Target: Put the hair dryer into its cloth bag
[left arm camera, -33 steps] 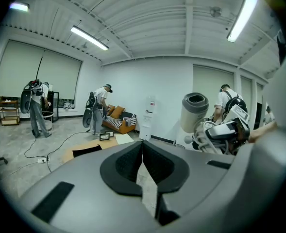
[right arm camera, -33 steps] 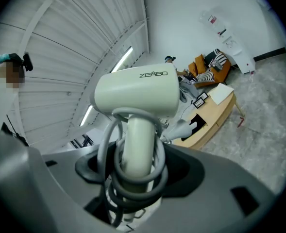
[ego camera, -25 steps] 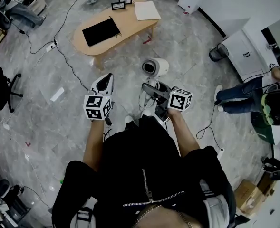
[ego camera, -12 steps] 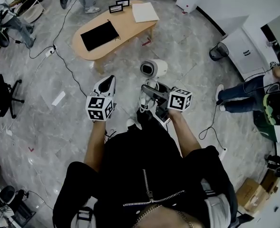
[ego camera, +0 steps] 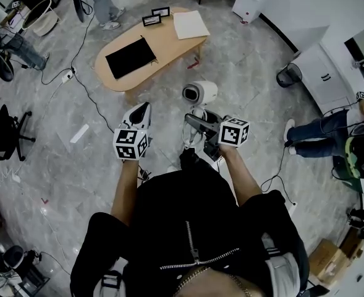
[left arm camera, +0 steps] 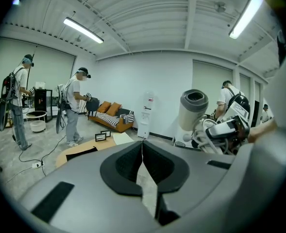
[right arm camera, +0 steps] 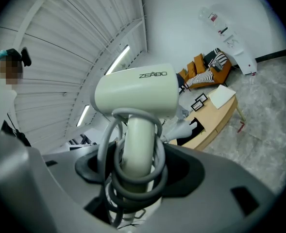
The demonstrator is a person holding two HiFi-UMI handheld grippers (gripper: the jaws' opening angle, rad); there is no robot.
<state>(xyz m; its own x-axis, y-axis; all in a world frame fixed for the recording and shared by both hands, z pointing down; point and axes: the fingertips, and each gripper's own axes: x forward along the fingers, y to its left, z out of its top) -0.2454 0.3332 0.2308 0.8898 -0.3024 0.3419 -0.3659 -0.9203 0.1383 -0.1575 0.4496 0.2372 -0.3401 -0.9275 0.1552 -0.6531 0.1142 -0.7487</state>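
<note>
The cream plastic hair dryer (right arm camera: 135, 93) was not yet in its bag. It was held in the air in front of the person, above the grey marble floor (ego camera: 64, 159), with its handle between the jaws of the right gripper (right arm camera: 133, 174). The jaws stood wide and were clamped on that handle. A grey cord (right arm camera: 104, 149) was coiled in several loops round the handle, and its white plug (right arm camera: 181, 127) hung loose beside it. The left gripper (left arm camera: 142, 147) carried nothing, its jaws pressed together.

The dryer was probably a stiff, smooth shell of moderate weight, top-heavy at the barrel, so it could swivel in a loose hold. The handle looked like the right place to grip it, and the springy cord loops there likely added both padding and some slip. The loose plug could snag on a bag mouth.

The handle lay along the right gripper's line, pointing away from the person toward the light wooden kidney-shaped counter (ego camera: 169, 39). The barrel sat crosswise at the handle's far end, its long axis running left to right in the head view. Its dark open end faced the person's left. I could not tell whether that end was the nozzle or the intake.

A flat black rectangle, probably the cloth bag (ego camera: 130, 45), lay on the counter well apart from the dryer.
</note>
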